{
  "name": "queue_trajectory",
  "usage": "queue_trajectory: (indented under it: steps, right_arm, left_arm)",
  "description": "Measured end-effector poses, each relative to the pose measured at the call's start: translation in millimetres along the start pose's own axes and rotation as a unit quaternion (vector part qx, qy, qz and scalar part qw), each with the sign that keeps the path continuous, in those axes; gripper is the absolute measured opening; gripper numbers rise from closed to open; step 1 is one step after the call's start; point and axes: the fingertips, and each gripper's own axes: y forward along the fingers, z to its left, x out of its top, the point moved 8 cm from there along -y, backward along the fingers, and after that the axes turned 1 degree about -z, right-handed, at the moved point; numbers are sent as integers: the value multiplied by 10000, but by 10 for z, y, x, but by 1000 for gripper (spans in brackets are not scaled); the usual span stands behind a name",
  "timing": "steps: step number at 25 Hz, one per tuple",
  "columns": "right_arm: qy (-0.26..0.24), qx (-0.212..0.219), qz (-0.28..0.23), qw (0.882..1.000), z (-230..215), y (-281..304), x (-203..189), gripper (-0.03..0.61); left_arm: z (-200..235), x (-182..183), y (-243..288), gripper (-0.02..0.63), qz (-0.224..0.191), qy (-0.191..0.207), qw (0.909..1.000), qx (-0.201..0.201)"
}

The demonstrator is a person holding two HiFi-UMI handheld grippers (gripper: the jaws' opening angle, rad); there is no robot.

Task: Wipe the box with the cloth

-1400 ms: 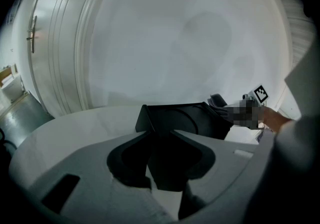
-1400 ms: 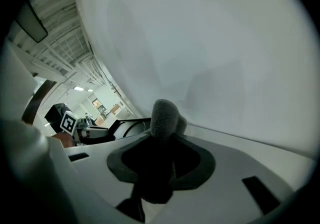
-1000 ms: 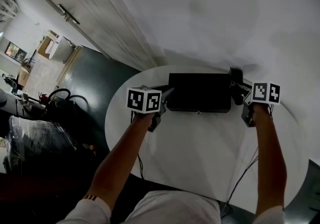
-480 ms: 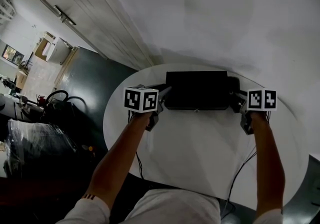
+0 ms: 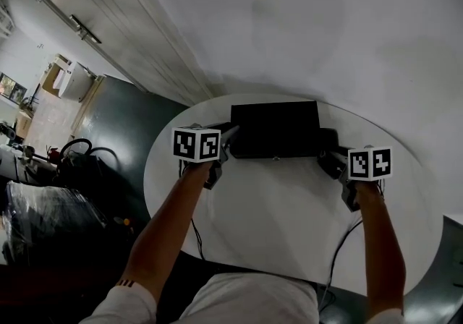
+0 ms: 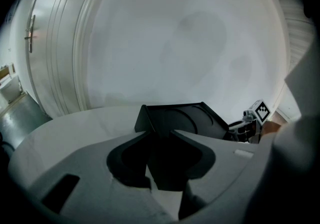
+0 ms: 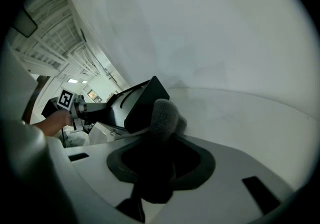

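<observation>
A black box (image 5: 275, 127) lies at the far side of the round white table (image 5: 289, 221). My left gripper (image 5: 228, 134) is at the box's left end, and its jaws close on the near left corner of the box (image 6: 182, 120). My right gripper (image 5: 330, 159) is at the box's front right corner, shut on a dark grey fuzzy cloth (image 7: 163, 115). The cloth bulges out past the fingertips and sits right beside the box (image 7: 140, 103); whether they touch I cannot tell. In the head view the cloth (image 5: 325, 147) is a dark lump against the box's right end.
A white wall rises just behind the table. A dark green cabinet (image 5: 116, 120) and cluttered floor lie off the table's left edge. Cables (image 5: 338, 257) trail from the right gripper over the near table edge. Bare table top stretches in front of the box.
My right gripper has slid with the cloth from the box's far right corner along its right end toward me, to the front right corner. The left gripper has kept still.
</observation>
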Motion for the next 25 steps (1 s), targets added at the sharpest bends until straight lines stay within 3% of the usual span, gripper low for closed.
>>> queue_trajectory:
  steps: [8, 14, 20, 25]
  right_arm:
    - [-214, -261, -239, 9991, 15, -278, 69, 107]
    - [-596, -326, -768, 9947, 137, -594, 245, 107]
    - [-1129, 105, -1707, 9788, 580, -981, 543, 107]
    - [-1393, 622, -2419, 9582, 1017, -1263, 672, 107]
  left_arm:
    - [-53, 1, -71, 124, -36, 170, 9997, 141]
    - [-88, 10, -342, 124, -365, 254, 9986, 278]
    - [-406, 175, -756, 124, -1136, 598, 9917, -61]
    - [-831, 371, -1145, 109, -2061, 1151, 9702, -544]
